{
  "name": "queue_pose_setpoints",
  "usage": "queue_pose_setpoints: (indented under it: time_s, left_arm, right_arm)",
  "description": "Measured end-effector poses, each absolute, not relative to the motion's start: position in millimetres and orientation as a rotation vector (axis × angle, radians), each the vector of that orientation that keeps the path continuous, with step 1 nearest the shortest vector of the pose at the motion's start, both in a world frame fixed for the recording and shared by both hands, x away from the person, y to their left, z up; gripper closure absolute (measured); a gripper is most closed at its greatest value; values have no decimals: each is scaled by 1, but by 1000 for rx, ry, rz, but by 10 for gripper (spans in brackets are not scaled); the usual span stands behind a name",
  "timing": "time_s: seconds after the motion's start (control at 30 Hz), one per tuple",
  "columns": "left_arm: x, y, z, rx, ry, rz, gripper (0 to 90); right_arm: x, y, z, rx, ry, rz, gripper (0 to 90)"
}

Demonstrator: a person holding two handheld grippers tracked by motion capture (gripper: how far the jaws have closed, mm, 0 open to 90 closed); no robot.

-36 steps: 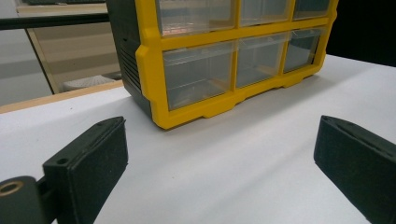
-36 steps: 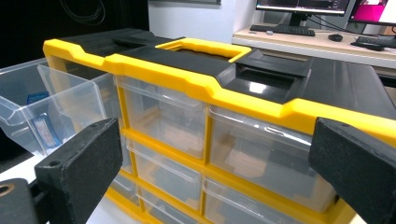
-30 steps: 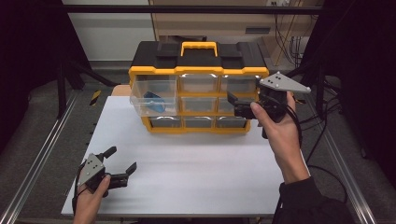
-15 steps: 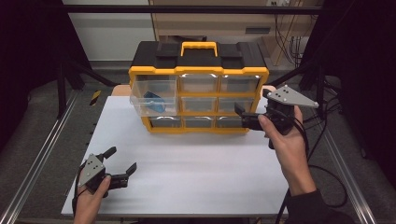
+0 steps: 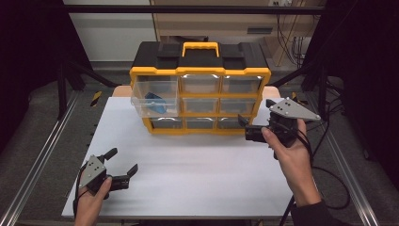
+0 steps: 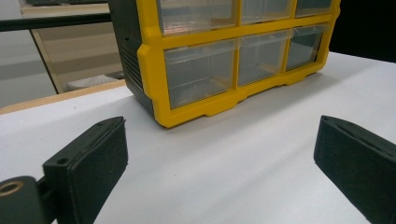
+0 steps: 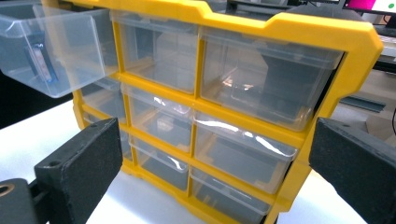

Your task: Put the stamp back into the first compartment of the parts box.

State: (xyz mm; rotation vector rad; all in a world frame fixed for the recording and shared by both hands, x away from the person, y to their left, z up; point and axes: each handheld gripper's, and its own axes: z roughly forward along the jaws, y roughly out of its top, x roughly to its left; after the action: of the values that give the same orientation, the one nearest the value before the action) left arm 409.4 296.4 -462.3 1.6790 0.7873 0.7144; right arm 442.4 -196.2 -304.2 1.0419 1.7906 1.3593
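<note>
I hold my right claw point(image 5: 249, 128) just in front of the right end of the yellow organizer point(image 5: 200, 75), down by its lowest row of drawers, and its jaws stand wide apart with nothing between them. In the right gripper view I see the clear drawers point(image 7: 243, 154) of the right columns very near, framed by my two black jaws. The organizer stands at the far edge of the bench point(image 5: 188, 174), near the middle of that edge. Its top-left drawer point(image 5: 155, 96) is pulled out toward me, and a small blue thing point(image 5: 154, 102) lies inside it. I judge that the step in hand is to approach a drawer on the right side, but I cannot yet tell which drawer. The next move, I think, needs a short reach forward, with the jaws set level on the lip of one drawer and then closed on it, and after that a straight pull. My left claw point(image 5: 123, 165) waits near the front left corner of the bench, also open and empty. Between the organizer and the front edge the white surface is free, so there is good room for pulling a drawer out. On the right the organizer's end is near the right edge of the bench, so my hand has less space there.
</note>
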Motion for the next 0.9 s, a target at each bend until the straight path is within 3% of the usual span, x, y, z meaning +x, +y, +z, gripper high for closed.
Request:
queue_pose_setpoints:
  time_s: [0.9]
  left_arm:
    - [411, 295, -462, 1684, 772, 713, 27]
  right_arm:
    - [427, -203, -357, 1089, 1853, 1302, 33]
